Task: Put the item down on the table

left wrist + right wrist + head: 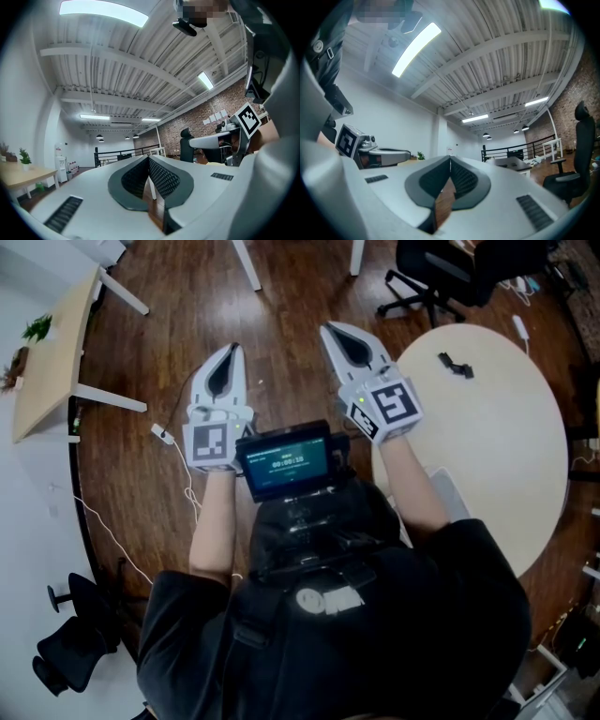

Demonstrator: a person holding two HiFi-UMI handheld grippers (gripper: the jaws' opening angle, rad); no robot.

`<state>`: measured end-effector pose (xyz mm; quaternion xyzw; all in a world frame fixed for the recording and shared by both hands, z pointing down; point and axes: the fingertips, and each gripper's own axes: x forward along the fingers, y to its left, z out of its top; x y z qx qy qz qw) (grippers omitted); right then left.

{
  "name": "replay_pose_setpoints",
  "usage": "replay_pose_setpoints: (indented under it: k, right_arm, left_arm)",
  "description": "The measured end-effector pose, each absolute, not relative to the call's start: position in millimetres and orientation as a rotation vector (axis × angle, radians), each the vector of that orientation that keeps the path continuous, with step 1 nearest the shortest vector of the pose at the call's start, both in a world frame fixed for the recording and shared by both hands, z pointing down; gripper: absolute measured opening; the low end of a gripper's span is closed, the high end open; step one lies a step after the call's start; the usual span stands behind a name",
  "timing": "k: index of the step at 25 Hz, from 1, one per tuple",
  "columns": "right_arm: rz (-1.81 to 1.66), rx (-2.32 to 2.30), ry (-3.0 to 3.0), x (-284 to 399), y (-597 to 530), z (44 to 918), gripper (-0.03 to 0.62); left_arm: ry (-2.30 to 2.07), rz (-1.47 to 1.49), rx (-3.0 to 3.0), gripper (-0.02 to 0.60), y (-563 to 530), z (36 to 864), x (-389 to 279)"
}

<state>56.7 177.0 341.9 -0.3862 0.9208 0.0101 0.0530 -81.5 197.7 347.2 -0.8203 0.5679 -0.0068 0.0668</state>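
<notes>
Both grippers are raised in front of the person's chest, above the wooden floor. My left gripper [234, 349] is shut with nothing between its jaws; in the left gripper view its tips [149, 158] meet and point out at the room and ceiling. My right gripper [325, 329] is also shut and empty, with its tips [450, 159] touching. A small black item [457, 365] lies on the round pale table [497, 446], to the right of the right gripper and apart from it.
A screen unit [286, 461] is strapped to the person's chest between the grippers. A wooden desk [47, 357] stands at the far left. Black office chairs [450, 277] stand beyond the round table and at the lower left [70, 634]. Cables [178, 474] trail on the floor.
</notes>
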Motion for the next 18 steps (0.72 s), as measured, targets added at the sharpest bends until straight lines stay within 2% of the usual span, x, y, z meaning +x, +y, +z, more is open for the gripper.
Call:
replay_pose_setpoints:
  k: [18]
  right_arm:
    - [0.030, -1.160, 2.805, 53.7, 174.9, 342.6, 0.003]
  left_arm:
    - [1.729, 0.003, -2.465, 0.000, 197.9, 346.9, -84.0]
